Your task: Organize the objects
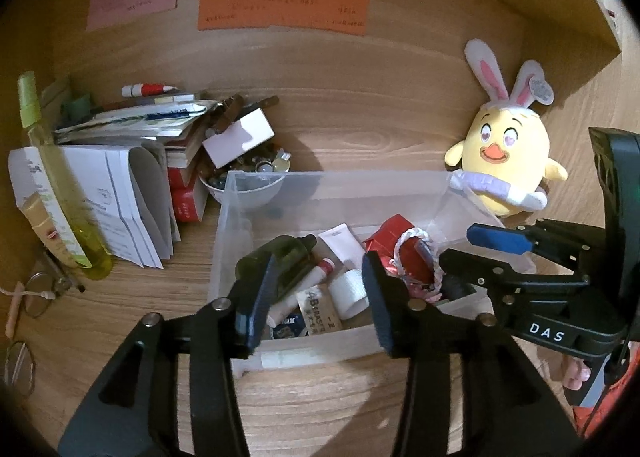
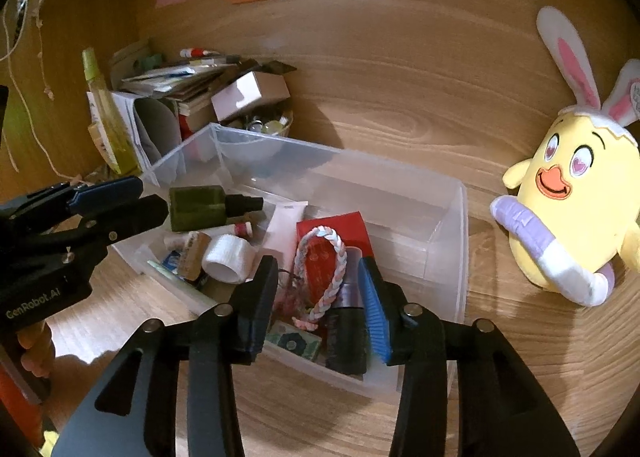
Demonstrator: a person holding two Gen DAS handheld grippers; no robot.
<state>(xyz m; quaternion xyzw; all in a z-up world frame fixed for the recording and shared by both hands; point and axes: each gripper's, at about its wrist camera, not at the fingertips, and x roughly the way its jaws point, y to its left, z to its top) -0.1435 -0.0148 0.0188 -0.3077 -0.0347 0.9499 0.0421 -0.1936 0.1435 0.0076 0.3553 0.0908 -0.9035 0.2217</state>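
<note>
Below both grippers sits a clear plastic bin [image 1: 248, 217] on a wooden desk [image 1: 360, 117], its near rim just under the fingertips. The left gripper [image 1: 316, 297] hangs over the bin's near-left part with its jaws partly apart and nothing pressed between them; beneath the gap lie a dark green bottle [image 1: 280, 257], a small red-capped tube [image 1: 320, 271], a white tape roll [image 1: 350, 291] and a brown sachet [image 1: 320, 307]. The right gripper [image 2: 320, 297] hovers over the near-right end, jaws likewise parted and gripping nothing, with a braided cord loop [image 2: 320, 269] on a red packet [image 2: 344, 225] and a dark cylinder [image 2: 348, 337] below the gap. The two grippers stand near each other, side by side, each showing at the edge of the other's view.

The far half of the bin is bare, and its far rim is unobstructed. Left of the bin, a bowl of small metal bits [image 1: 248, 177] touches the far-left corner, and a stack of papers and booklets [image 1: 132, 185] with a yellow-green spray bottle [image 1: 60, 177] crowds that side. To the right, a yellow chick plush with rabbit ears [image 2: 572, 193] leans just beside the bin's far-right corner. Open desk lies behind the bin, up to the wooden back panel with its coloured paper notes [image 1: 280, 9].
</note>
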